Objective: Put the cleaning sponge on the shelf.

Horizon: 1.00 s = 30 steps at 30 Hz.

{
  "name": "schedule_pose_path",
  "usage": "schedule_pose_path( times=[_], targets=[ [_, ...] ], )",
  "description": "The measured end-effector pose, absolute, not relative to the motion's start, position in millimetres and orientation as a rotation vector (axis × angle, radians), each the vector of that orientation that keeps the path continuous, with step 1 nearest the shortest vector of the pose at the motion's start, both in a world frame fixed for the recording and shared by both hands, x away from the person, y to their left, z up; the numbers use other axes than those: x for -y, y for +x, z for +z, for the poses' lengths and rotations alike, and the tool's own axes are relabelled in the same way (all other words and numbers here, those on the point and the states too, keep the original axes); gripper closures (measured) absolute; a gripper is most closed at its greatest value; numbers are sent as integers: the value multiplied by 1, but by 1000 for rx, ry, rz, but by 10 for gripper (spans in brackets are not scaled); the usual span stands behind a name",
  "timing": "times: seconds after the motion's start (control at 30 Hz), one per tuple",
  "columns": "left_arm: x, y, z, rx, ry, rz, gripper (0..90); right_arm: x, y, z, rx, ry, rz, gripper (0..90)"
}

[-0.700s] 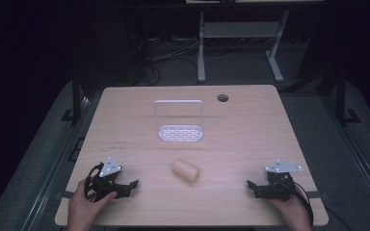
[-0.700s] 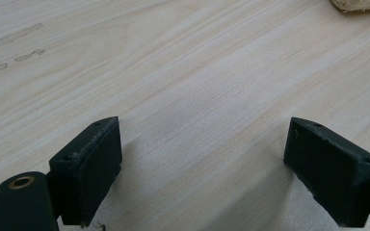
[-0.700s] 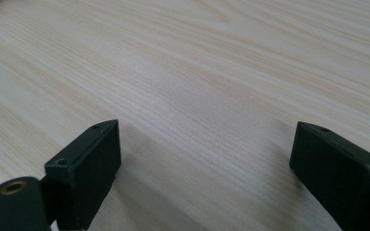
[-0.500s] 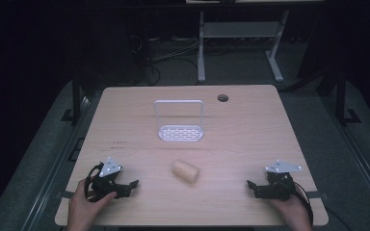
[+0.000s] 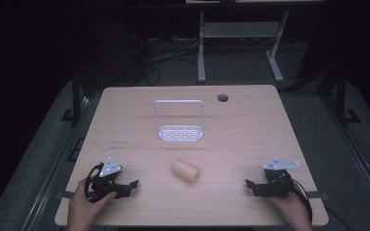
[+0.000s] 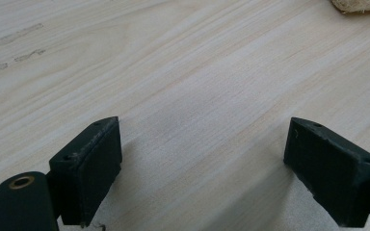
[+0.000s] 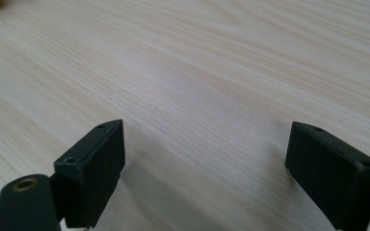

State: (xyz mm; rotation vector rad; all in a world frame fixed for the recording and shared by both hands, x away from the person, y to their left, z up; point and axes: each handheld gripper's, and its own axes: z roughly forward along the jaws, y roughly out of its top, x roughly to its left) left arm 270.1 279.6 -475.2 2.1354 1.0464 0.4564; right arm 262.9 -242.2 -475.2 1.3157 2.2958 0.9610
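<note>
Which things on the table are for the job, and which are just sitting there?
For the job: bread roll, left gripper, right gripper, both open.
Just sitting there, probably: white rack, round hole in the table.

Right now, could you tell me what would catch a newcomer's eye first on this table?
A pale bread roll lies alone near the middle of the wooden table. Behind it stands a small white rack with a hooped handle. The left gripper and right gripper rest at the near corners, fingers open and empty.

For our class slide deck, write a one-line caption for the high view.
Two open hand-held grippers, left gripper and right gripper, flank a bread roll before a white rack.
</note>
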Motion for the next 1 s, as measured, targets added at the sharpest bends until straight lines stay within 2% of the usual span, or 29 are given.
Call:
schedule_pose_path(
  times=[1.0],
  targets=[
    [-280, 270, -475, -1046, 2136, 457, 127, 209, 278, -455, -2372, 1187, 1020, 137]
  ],
)
